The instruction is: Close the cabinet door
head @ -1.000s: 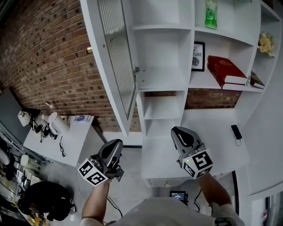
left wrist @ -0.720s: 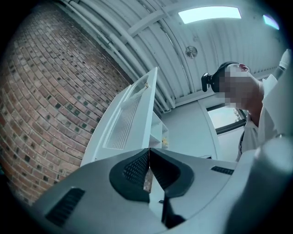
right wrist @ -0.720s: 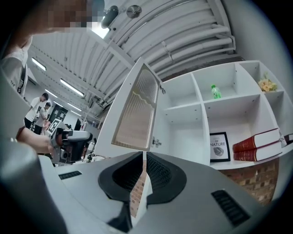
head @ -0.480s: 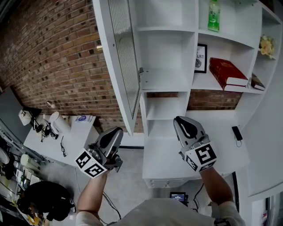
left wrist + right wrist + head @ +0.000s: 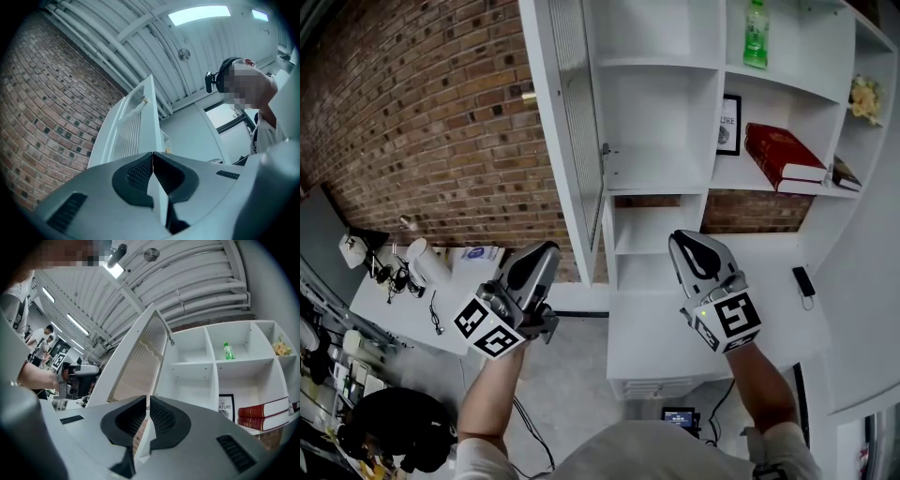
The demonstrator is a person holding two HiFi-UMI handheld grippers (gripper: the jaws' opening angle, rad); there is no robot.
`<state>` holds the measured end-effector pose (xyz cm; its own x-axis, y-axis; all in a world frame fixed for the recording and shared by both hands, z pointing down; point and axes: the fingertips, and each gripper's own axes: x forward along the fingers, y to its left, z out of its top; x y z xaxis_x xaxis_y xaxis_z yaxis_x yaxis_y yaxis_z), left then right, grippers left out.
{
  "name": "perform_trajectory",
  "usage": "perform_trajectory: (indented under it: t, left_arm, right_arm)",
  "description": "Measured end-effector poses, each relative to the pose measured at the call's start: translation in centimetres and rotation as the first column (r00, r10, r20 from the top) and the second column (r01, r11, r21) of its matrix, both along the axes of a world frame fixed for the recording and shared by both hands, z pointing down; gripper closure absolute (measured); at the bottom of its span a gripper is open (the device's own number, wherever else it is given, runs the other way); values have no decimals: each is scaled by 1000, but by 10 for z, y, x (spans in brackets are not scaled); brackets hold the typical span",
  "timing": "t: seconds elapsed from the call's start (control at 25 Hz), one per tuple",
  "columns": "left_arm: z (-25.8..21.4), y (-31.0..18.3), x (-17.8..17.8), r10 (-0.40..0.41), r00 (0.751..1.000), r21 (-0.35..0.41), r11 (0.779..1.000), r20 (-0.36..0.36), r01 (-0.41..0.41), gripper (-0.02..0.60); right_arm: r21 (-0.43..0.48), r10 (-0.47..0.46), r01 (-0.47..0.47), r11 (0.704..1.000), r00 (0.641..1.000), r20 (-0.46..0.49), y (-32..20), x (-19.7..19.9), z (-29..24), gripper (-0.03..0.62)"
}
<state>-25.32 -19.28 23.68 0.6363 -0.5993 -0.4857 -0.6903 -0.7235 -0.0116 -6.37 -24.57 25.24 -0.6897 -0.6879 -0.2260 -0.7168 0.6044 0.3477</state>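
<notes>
Light: bright, from a lamp (image 5: 199,15) at 12 o'clock.
Shadows: soft, inside the cabinet (image 5: 661,112).
Edges: bent round, dark corners.

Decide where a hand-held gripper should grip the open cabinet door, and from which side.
Probably the brass knob near the free edge of the cabinet door, approached from the left, on the brick wall side. The door stands swung out, and the knob juts from that outer face. The left hand-held gripper is nearest, though its jaws are together.
</notes>
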Motion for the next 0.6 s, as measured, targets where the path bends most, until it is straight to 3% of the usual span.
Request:
perform_trajectory:
  t: [0.6]
  left_arm:
    - [-41, -18, 0, 59, 998, 68, 996, 26, -61, 572]
  right_arm:
    - [92, 30, -29, 995, 999, -13, 6, -31, -35, 563]
